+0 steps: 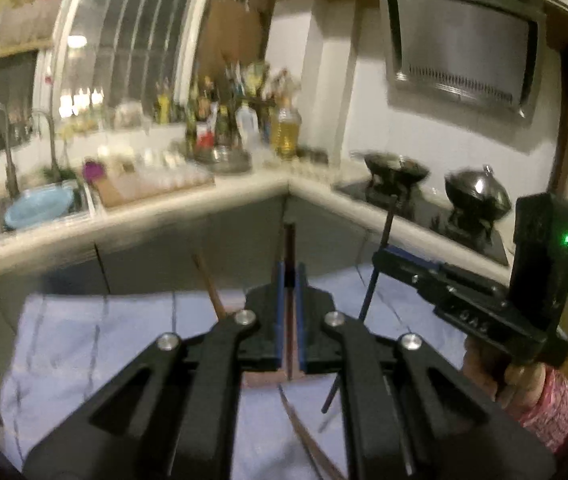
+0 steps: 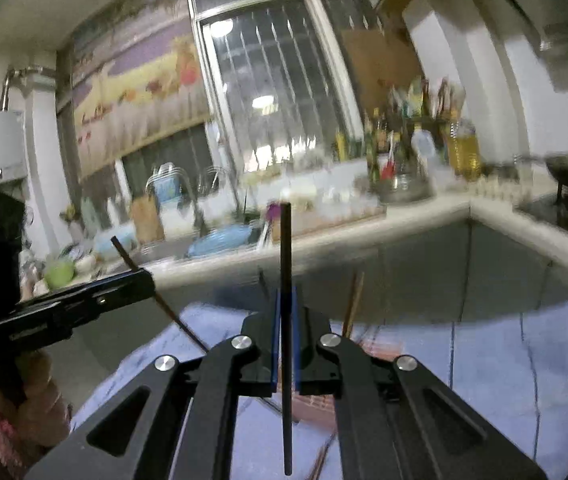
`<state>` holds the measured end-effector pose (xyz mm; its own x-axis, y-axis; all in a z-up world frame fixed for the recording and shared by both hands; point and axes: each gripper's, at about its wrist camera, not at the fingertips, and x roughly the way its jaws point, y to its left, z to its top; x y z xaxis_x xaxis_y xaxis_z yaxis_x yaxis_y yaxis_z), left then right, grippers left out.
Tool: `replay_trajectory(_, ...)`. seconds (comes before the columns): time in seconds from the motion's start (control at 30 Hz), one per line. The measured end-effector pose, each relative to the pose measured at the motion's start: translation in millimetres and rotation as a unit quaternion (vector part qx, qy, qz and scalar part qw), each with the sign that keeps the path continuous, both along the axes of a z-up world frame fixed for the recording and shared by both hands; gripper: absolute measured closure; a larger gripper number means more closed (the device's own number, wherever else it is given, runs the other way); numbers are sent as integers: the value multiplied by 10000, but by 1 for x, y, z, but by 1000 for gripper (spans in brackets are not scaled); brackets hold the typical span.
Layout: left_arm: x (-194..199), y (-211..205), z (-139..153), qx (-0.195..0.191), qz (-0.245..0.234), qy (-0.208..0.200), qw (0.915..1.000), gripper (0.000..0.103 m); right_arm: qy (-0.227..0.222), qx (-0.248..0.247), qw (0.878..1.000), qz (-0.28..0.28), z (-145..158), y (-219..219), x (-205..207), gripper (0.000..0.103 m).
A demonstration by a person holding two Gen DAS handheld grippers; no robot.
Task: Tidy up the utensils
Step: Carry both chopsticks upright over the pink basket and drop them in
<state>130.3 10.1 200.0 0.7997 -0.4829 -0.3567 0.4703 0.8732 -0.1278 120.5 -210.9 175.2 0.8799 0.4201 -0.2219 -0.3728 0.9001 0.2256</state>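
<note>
Right wrist: slim black chopstick (image 2: 286,320)

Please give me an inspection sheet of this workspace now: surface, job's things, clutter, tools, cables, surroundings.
Surface: blue cloth on a table.
Job's things: brown chopstick in left tool; black chopstick in right tool; more chopsticks on the cloth.
Clutter: nothing seen on the cloth.
Tools: left tool shut on brown chopstick; right tool shut on black chopstick.
Cables: nothing seen.
Surroundings: counter, sink, bottles, two woks.
</note>
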Motion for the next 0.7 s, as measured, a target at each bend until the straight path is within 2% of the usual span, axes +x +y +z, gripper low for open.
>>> replay_trajectory(0.13, 31, -10, 16, 0, 177, -124, 9998, 99, -277, 71, 9994, -219, 17, 7, 36, 98)
replay_trajectory(0.27, 67, -24, 6, 145, 315, -28, 9994, 99, -242, -78, 9993, -267, 8, 15, 72, 98)
replay_trajectory(0.5, 99, -34, -33, 387, 298, 177, 9987, 99, 128, -254, 9993, -232, -44, 21, 107, 98)
replay_trajectory(0.7, 116, -45, -82, 641, 352, 478, 9962, 99, 594, -379, 9975, -80, -91, 30, 117, 97)
